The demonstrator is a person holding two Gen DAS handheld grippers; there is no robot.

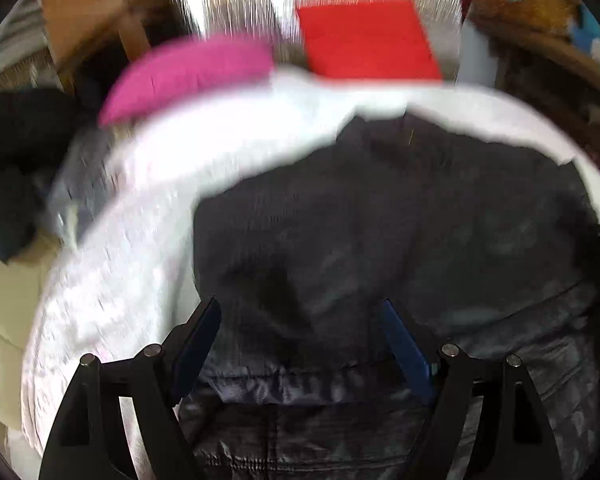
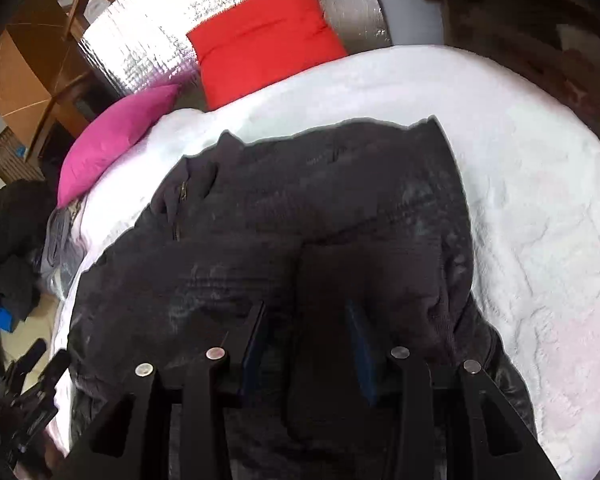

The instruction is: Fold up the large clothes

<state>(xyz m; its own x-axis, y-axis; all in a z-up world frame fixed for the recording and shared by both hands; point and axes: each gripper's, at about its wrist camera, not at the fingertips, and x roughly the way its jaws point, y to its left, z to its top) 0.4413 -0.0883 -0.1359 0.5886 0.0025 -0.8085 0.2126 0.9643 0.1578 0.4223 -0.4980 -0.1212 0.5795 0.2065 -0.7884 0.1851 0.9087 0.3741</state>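
Item: dark jacket (image 2: 284, 216), spread flat on my bed's white blanket (image 2: 520, 184) for folding. My left tool (image 1: 300, 312) gapes above its hem, released; my right tool (image 2: 306, 312) half-parted, grasp undeterminable.

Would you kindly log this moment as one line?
stage: folding | item: dark jacket on white blanket | left tongs: open above jacket | right tongs: apart, grip unclear
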